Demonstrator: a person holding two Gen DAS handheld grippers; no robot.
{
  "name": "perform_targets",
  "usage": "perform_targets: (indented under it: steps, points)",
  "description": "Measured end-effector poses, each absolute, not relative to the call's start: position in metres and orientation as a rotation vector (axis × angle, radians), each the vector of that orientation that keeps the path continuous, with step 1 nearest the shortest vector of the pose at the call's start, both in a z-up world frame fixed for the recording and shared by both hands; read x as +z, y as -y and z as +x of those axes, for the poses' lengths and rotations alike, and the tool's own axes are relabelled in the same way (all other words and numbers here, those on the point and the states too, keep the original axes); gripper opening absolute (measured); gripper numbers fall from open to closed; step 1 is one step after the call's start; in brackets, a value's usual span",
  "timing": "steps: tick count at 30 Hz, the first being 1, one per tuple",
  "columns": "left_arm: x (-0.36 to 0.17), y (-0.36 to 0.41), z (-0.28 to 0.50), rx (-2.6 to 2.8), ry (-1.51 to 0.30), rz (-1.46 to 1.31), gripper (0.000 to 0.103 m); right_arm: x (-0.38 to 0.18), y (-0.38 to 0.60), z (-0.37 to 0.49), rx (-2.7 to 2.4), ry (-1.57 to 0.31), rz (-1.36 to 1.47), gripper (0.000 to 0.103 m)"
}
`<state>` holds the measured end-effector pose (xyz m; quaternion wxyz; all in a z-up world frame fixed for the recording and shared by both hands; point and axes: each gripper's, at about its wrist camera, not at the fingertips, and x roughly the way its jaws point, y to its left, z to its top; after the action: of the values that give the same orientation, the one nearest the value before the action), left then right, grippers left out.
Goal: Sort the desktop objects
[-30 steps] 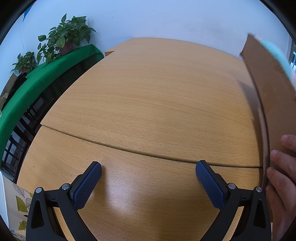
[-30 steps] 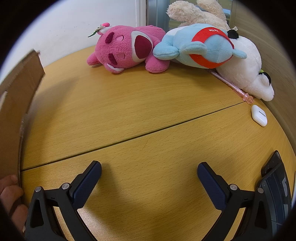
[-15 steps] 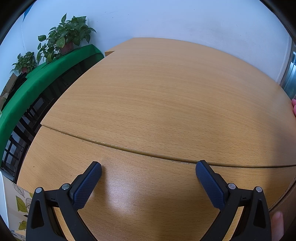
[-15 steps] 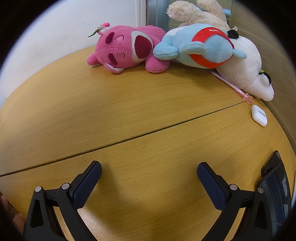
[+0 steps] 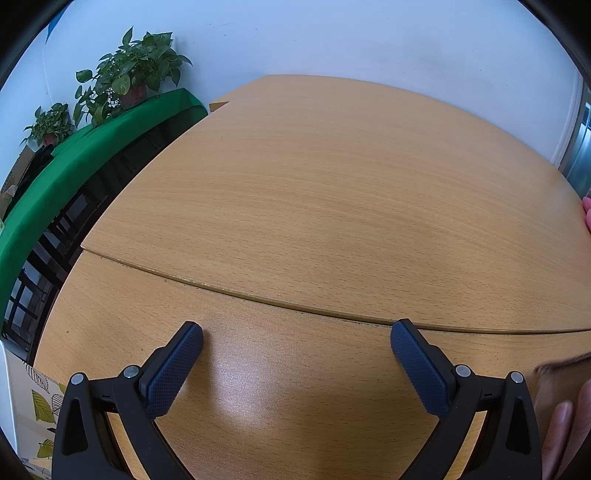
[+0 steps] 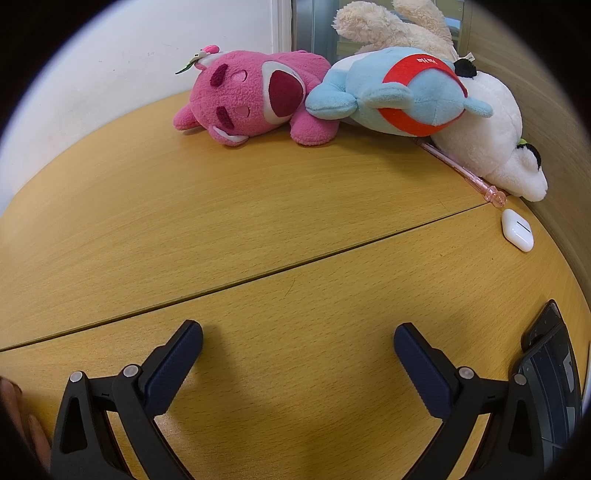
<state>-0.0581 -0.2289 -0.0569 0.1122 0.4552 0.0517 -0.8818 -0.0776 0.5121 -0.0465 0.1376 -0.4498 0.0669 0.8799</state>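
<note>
1. The task's things lie at the far end of the worktop point(image 6: 258, 229) in the right wrist view: a pink plush point(image 6: 255, 99) on its side, a blue plush point(image 6: 399, 98) with a red band touching it on the right, and a white plush point(image 6: 495, 140) against the blue one, by the right edge.
2. A cream plush point(image 6: 388, 26) shows behind the blue one.
3. A pink pen point(image 6: 461, 170) lies along the foot of the white plush, partly tucked under the toys.
4. A white earbud case point(image 6: 517, 229) sits just beside the pen's tip, apart from it.
5. A dark keyboard point(image 6: 550, 376) sits at the near right edge, next to the right tongs.
6. The right tongs point(image 6: 297, 349) are spread wide and hold nothing; they stand over bare wood, well short of the toys.
7. The left tongs point(image 5: 295, 347) are likewise spread wide and empty, over bare worktop near a seam between two boards.
8. A hand point(image 5: 569, 428) shows at the lower right of the left view, with a blurred brown edge above it that cannot be identified.
9. Past the worktop's left side are potted plants point(image 5: 129, 77) on a green ledge point(image 5: 74, 162).
</note>
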Motion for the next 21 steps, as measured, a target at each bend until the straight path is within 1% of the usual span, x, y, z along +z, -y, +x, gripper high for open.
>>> perform_targets:
  steps: [21]
  points:
    - [-0.0574,0.2283,-0.0578,-2.587,-0.153,1.335,0.103,-0.0472,-0.5116,-0.0773,2.547,-0.193,-1.302,0.103]
